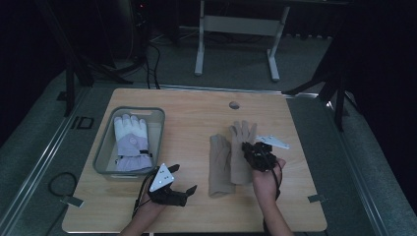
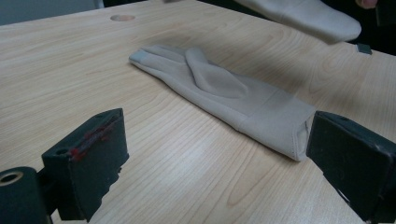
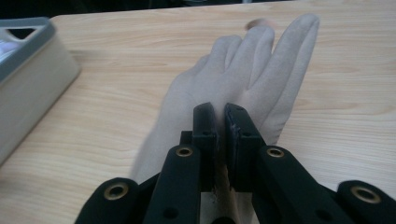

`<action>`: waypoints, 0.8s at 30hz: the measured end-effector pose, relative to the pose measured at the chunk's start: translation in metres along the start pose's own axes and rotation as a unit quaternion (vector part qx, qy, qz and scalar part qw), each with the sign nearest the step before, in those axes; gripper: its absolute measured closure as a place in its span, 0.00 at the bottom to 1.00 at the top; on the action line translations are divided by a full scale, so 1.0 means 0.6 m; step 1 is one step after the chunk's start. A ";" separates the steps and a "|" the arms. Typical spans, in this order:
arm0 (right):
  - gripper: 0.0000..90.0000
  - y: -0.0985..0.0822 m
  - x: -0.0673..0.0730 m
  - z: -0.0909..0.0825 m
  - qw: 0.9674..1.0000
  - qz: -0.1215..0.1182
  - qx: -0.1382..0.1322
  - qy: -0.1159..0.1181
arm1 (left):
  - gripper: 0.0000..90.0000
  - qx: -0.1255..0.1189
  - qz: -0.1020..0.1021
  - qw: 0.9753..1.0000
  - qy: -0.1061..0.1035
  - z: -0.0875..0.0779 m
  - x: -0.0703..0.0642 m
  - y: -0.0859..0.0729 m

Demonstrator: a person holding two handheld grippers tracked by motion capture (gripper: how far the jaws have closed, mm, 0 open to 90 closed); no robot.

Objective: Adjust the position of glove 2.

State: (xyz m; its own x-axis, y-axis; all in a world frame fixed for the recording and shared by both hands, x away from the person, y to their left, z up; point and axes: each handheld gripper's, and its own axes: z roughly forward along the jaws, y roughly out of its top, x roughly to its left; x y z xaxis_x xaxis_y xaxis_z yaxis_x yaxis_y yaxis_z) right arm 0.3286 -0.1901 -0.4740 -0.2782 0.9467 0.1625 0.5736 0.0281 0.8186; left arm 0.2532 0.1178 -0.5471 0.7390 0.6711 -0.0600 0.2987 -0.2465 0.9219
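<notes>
Two beige gloves are at the middle of the wooden table point(image 1: 192, 113). The left one point(image 1: 220, 167) point(image 2: 219, 88) lies flat, its cuff toward the person. My left gripper point(image 1: 183, 178) point(image 2: 217, 130) rests low at the front of the table, open and holding nothing; the flat glove's cuff lies just ahead of its right jaw. My right gripper point(image 1: 250, 148) point(image 3: 222, 112) is shut on the other beige glove point(image 1: 242, 132) point(image 3: 252, 70), pinching the fabric near the palm. That glove point(image 2: 303, 16) looks raised off the wood, fingers pointing away.
A grey bin point(image 1: 105, 142) point(image 3: 28, 79) at the left of the table holds a white and lavender glove point(image 1: 132, 140). A round hole point(image 1: 234, 104) marks the table's far middle. A white desk frame point(image 1: 236, 29) stands on the floor beyond.
</notes>
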 end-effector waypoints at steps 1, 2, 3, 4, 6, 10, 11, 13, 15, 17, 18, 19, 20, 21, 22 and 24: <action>0.93 -0.001 0.008 0.003 1.000 -0.001 0.002 0.002 | 0.06 -0.001 0.000 1.000 -0.001 -0.001 0.000 0.000; 0.93 -0.002 0.015 0.006 1.000 0.000 0.002 0.003 | 0.06 -0.001 0.000 1.000 -0.001 -0.001 0.000 0.000; 0.93 -0.003 0.022 0.009 1.000 0.002 0.003 0.007 | 0.06 -0.002 0.000 1.000 0.000 -0.001 0.001 0.000; 0.93 -0.004 0.029 0.012 1.000 0.001 0.004 0.010 | 0.06 -0.002 0.000 1.000 -0.001 -0.002 0.001 0.000; 0.93 -0.006 0.041 0.018 1.000 0.002 0.006 0.013 | 0.06 -0.002 0.000 1.000 0.000 -0.003 0.001 0.000; 0.93 -0.014 0.063 0.029 1.000 0.005 0.012 0.021 | 0.06 0.000 0.001 1.000 -0.003 -0.002 0.000 0.000; 0.93 -0.017 0.068 0.032 1.000 0.005 0.015 0.022 | 0.06 0.000 0.001 1.000 -0.004 -0.002 0.000 0.000; 0.93 -0.024 0.075 0.039 0.999 0.005 0.021 0.025 | 0.06 -0.001 0.004 1.000 -0.002 -0.003 -0.002 0.000; 0.93 -0.032 0.079 0.046 0.999 0.010 0.027 0.026 | 0.06 -0.002 0.005 1.000 -0.002 -0.003 -0.002 0.001; 0.93 -0.040 0.083 0.053 0.999 0.007 0.031 0.023 | 0.06 -0.002 0.004 1.000 -0.003 -0.004 -0.002 0.001; 0.93 -0.040 0.083 0.053 0.999 0.007 0.031 0.023 | 0.06 -0.002 0.004 1.000 -0.003 -0.004 -0.002 0.001; 0.93 -0.048 0.083 0.061 0.999 0.002 0.035 0.014 | 0.06 -0.002 0.004 1.000 -0.003 -0.005 -0.002 0.001; 0.93 -0.052 0.080 0.065 0.999 0.007 0.039 0.015 | 0.06 -0.002 0.004 1.000 -0.003 -0.005 -0.001 0.001; 0.93 -0.055 0.078 0.069 0.999 0.013 0.045 0.016 | 0.06 -0.002 0.003 1.000 0.001 -0.005 -0.001 0.000; 0.93 -0.058 0.078 0.072 0.999 0.011 0.047 0.013 | 0.05 -0.002 0.002 1.000 0.003 -0.005 -0.001 0.000; 0.92 -0.065 0.078 0.078 0.998 0.008 0.053 0.011 | 0.05 -0.001 0.000 1.000 0.001 -0.004 0.000 0.001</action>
State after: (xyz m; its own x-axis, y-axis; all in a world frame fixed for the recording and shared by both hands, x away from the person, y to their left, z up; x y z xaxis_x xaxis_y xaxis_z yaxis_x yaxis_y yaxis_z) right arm 0.3293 -0.1317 -0.5240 -0.2840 0.9403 0.1879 0.6566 0.0479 0.7527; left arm 0.2518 0.1194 -0.5458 0.7374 0.6729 -0.0592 0.2982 -0.2456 0.9224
